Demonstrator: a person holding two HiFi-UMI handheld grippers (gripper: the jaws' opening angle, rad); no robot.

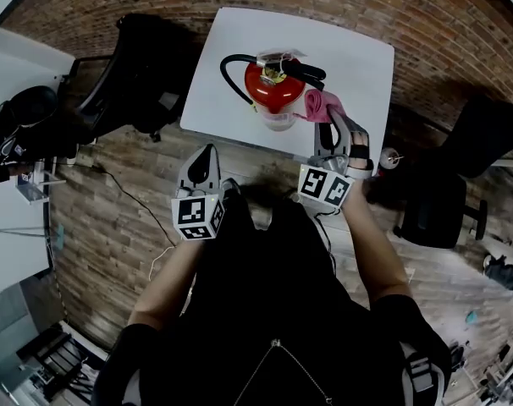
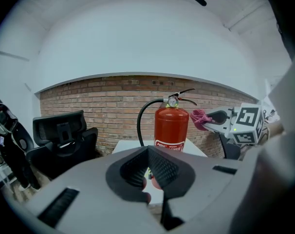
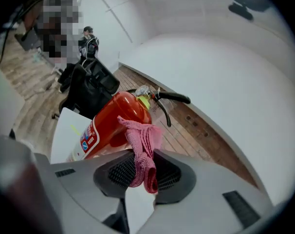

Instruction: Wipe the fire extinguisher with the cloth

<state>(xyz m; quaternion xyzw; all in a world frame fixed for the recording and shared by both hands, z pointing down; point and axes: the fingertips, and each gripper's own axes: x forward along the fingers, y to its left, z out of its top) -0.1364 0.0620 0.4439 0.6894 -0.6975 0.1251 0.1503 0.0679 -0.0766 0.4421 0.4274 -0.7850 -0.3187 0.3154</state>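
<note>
Clearly the wiping is at its opening stroke: the fire extinguisher (image 1: 274, 91) stands upright on the white table (image 1: 358, 57) in the upper middle of the head view, its black hose looping off to the left of the frame. The right gripper (image 1: 331, 118) reaches in from the lower right with its jaws pinched on a bunched pink cloth (image 1: 321, 106). The right gripper view shows the fabric clamped between the two pads and spilling forward over the red cylinder's shoulder. Whether the cloth touches the metal or hangs just beside it cannot be told. The left gripper (image 1: 207, 155) sits below the table's near edge, left of centre, jaws pressed together on nothing, well apart from the extinguisher. By my reading, the next move calls for pressing the cloth flat against the cylinder and drawing it along the side. The free gripper may need to brace the body so it does not tip.
</note>
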